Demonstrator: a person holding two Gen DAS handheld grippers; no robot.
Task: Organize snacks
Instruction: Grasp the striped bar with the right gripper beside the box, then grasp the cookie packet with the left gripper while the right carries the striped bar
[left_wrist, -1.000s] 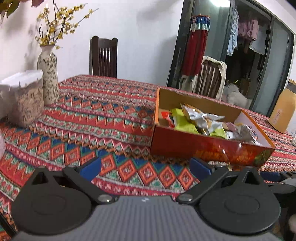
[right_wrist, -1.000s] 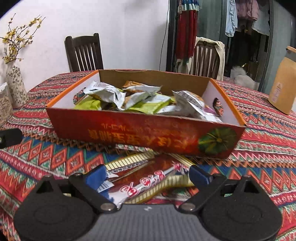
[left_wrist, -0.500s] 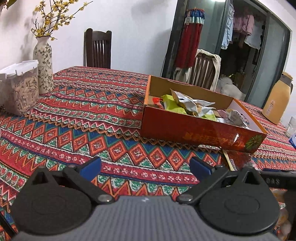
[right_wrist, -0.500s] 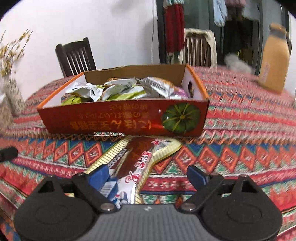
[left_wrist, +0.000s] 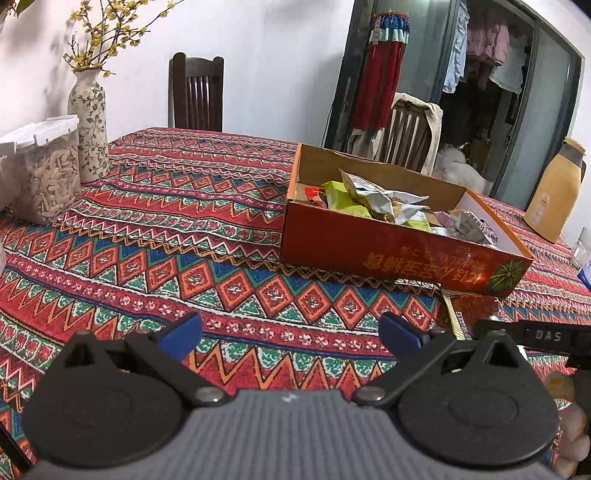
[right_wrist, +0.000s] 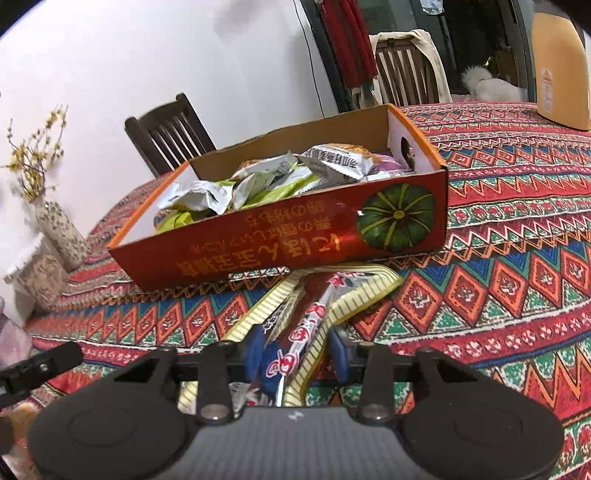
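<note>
On the patterned tablecloth (left_wrist: 207, 236), toward the right side of the table, sits your orange cardboard box (right_wrist: 280, 243), open-topped, pumpkin print on its near wall at the right end. It's loaded with crumpled snack wrappers (right_wrist: 266, 177): silver and lime-green ones piled across the middle, something pinkish at the right end, a red bit at the left end in the left wrist view. Exact count can't be told.

At the table's far left edge stands a clear lidded container (left_wrist: 44, 170) filled with pale seeds or nuts, just beside a floral vase (left_wrist: 88, 122) holding yellow-flowered branches. A tan bottle (left_wrist: 554, 192) stands near the far right edge, well apart from the box.

Your right gripper (right_wrist: 297, 349) has its 2 blue fingers (right_wrist: 255, 347) drawn narrow, pinching a red snack packet (right_wrist: 314, 310) with yellow striped borders and a white band of print. The packet's far end reaches the foot of the box's near wall; whether it lies on the cloth or is lifted can't be told.

Your left gripper (left_wrist: 290, 332) is spread wide, holding nothing, with only tablecloth between its fingers (left_wrist: 181, 334), left of the box's near corner.
</note>
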